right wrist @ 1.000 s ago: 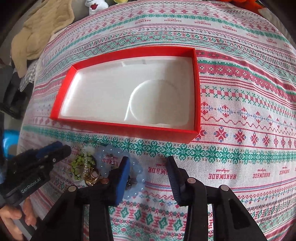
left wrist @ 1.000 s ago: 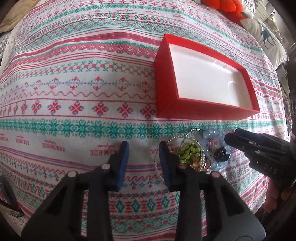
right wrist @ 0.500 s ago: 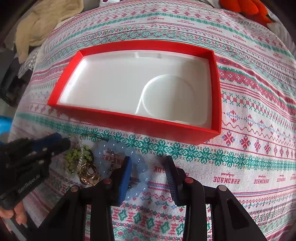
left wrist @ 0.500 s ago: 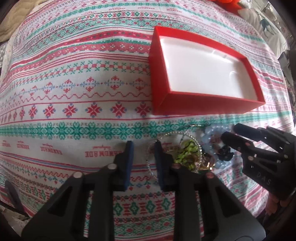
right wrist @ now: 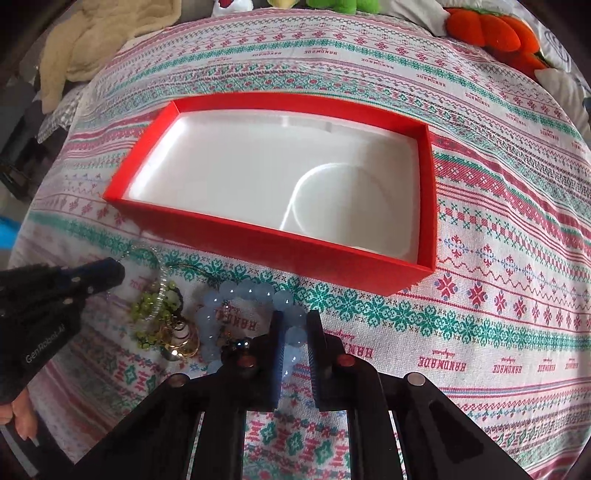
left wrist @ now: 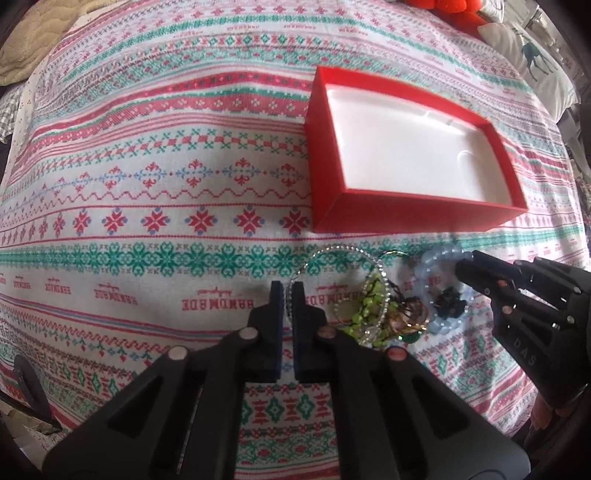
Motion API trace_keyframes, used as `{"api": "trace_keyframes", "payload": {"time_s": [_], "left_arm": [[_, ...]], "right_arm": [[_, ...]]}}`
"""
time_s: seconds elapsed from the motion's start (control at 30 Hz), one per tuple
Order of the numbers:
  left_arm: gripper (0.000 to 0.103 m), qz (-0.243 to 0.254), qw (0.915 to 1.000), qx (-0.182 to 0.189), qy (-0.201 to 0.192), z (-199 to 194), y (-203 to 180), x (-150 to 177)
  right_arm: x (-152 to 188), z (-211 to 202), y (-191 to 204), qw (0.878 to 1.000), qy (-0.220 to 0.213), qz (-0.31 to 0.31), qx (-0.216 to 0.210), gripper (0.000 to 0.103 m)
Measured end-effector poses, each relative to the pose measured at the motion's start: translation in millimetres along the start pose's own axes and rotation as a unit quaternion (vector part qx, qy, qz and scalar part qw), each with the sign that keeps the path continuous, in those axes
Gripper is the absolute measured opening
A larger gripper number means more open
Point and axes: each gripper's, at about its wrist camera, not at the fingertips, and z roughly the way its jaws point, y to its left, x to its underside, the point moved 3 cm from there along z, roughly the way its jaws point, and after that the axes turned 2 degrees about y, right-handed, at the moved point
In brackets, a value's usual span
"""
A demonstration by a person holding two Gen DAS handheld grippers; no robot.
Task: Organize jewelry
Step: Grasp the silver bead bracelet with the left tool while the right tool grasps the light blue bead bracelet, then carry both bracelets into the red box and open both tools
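A small heap of jewelry lies on the patterned cloth in front of an open red box point(left wrist: 406, 218) point(right wrist: 277, 247) with a bare white lining. My left gripper point(left wrist: 288, 286) point(right wrist: 110, 271) is shut on a silver bead chain point(left wrist: 332, 251), pinched at its left loop. Beside the chain lie a green bead bracelet point(left wrist: 365, 310) point(right wrist: 147, 306) and gold rings point(left wrist: 410, 317) point(right wrist: 181, 339). My right gripper point(right wrist: 295, 317) point(left wrist: 463, 267) points down with its jaws closing on the near right side of a pale blue bead bracelet point(right wrist: 243, 290) point(left wrist: 436, 258). Its beads sit between the pads.
A dark small piece point(right wrist: 240, 345) lies inside the blue ring. Orange plush toys point(right wrist: 495, 33), a beige blanket point(right wrist: 85, 48) and a white pillow point(left wrist: 532, 66) edge the bed at the back. A person's fingers point(right wrist: 22, 424) hold the left gripper's handle.
Both grippers' jaws narrowed from wide open. The left ones came together on the silver chain. The right gripper slid over the blue bracelet and closed around its beads.
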Motion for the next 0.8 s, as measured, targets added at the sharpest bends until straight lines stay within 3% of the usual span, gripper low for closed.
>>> {"api": "trace_keyframes", "payload": {"time_s": [0.3, 0.53, 0.8], "left_arm": [[0.005, 0.004, 0.9987, 0.028, -0.043, -41, -6, 3], [0.005, 0.017, 0.9958, 0.043, -0.078, -70, -11, 2], [0.005, 0.01, 0.9924, 0.064, -0.105, -87, -24, -12]], "right_arm": [[9, -38, 10, 0.999, -0.04, -0.003, -0.027, 0.011], [11, -86, -3, 0.996, -0.074, -0.01, -0.044, 0.011], [0, -109, -14, 0.993, -0.11, 0.004, -0.051, 0.011]]}}
